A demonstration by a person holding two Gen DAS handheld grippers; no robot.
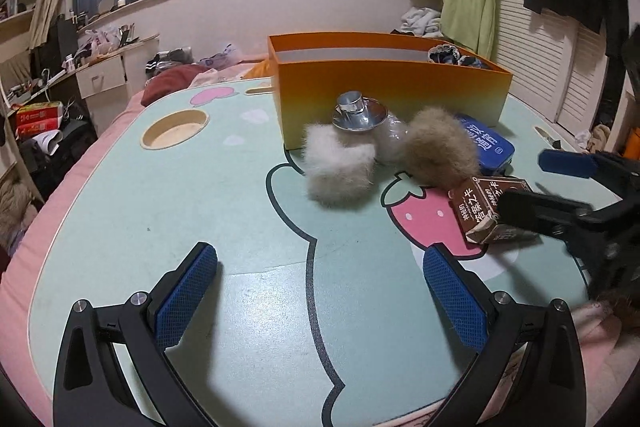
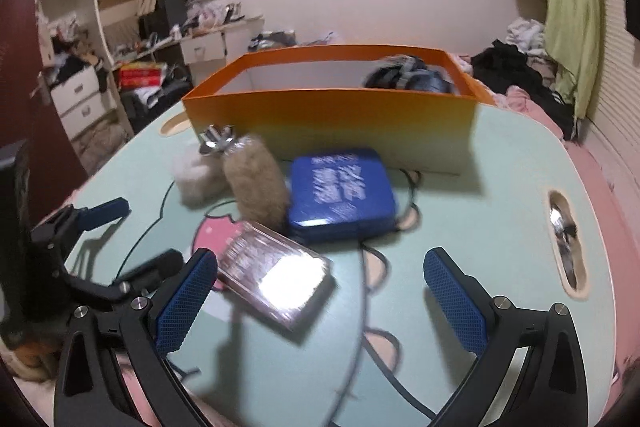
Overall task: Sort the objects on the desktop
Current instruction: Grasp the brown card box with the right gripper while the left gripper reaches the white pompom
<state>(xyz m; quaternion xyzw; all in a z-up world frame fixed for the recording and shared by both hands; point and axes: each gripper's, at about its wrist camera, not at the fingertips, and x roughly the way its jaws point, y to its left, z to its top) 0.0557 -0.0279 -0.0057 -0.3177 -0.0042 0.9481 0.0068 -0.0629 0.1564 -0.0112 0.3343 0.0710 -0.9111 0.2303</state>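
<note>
Currently both sets of tongs are spread and hold nothing — left gripper (image 1: pixel 320 291) hovers over bare mint tabletop (image 1: pixel 200 195), right gripper (image 2: pixel 320 299) sits low by the brown card box (image 2: pixel 272 275), not touching it. White pom-pom (image 1: pixel 338 167), tan pom-pom (image 1: pixel 440 151), silver cup (image 1: pixel 358 113) and blue tin (image 2: pixel 342 193) cluster against the orange box (image 1: pixel 392 87) front wall — dark cloth items (image 2: pixel 408 75) lie inside at its right end.

The right wrist view is motion-blurred: print on the blue tin (image 2: pixel 342 193) and the glare-washed brown card box (image 2: pixel 272 277) is unreadable. The orange box (image 1: pixel 384 83) wall hides most of the dark bundle (image 1: pixel 454 55) inside. The right gripper (image 1: pixel 532 183) smears against the frame edge
</note>
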